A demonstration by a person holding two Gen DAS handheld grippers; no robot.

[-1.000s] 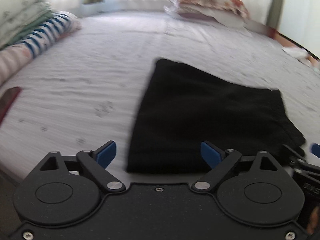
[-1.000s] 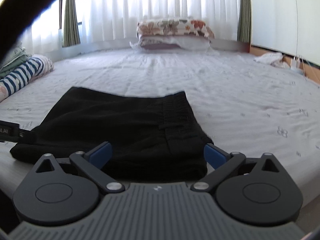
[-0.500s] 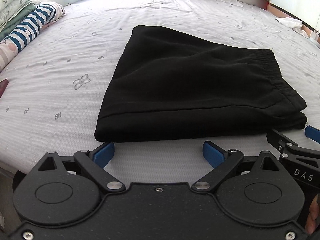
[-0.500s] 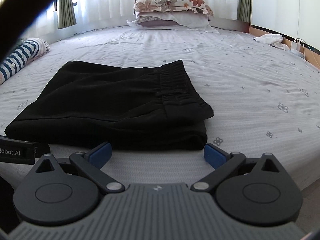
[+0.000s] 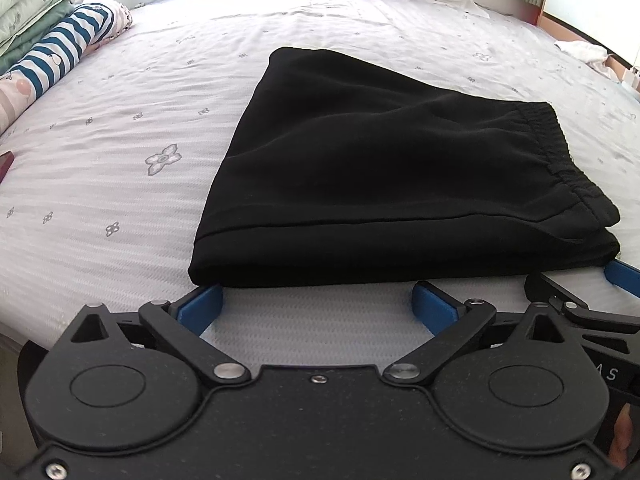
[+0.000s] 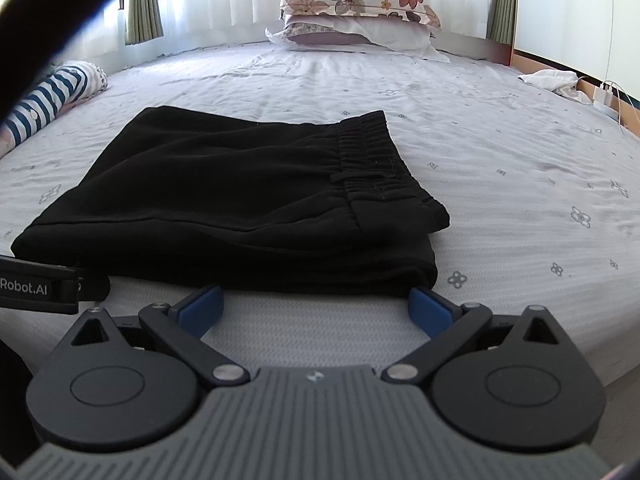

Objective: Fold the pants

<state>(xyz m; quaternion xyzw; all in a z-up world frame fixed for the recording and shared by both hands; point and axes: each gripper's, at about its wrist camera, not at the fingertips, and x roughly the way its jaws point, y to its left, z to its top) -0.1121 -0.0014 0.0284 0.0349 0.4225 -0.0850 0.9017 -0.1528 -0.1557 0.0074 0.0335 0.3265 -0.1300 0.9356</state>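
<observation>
Black pants (image 5: 384,168) lie folded in a flat stack on the bed, with the elastic waistband (image 5: 560,160) on the right side. They also show in the right wrist view (image 6: 240,200). My left gripper (image 5: 316,306) is open and empty, with its blue fingertips (image 5: 200,308) at the near left edge of the stack. My right gripper (image 6: 316,306) is open and empty, at the near right edge of the stack. A part of the right gripper (image 5: 580,312) shows in the left wrist view.
The bed (image 5: 120,140) has a pale sheet with small flower prints. Folded striped bedding (image 5: 60,52) lies at the left. Floral pillows (image 6: 356,12) are stacked at the far end by curtains. A white cloth (image 6: 552,80) and a charger lie at the right edge.
Both grippers have dropped and moved in toward the near edge of the folded pants. Their fingertips now sit right at that edge. The pants have not moved.
</observation>
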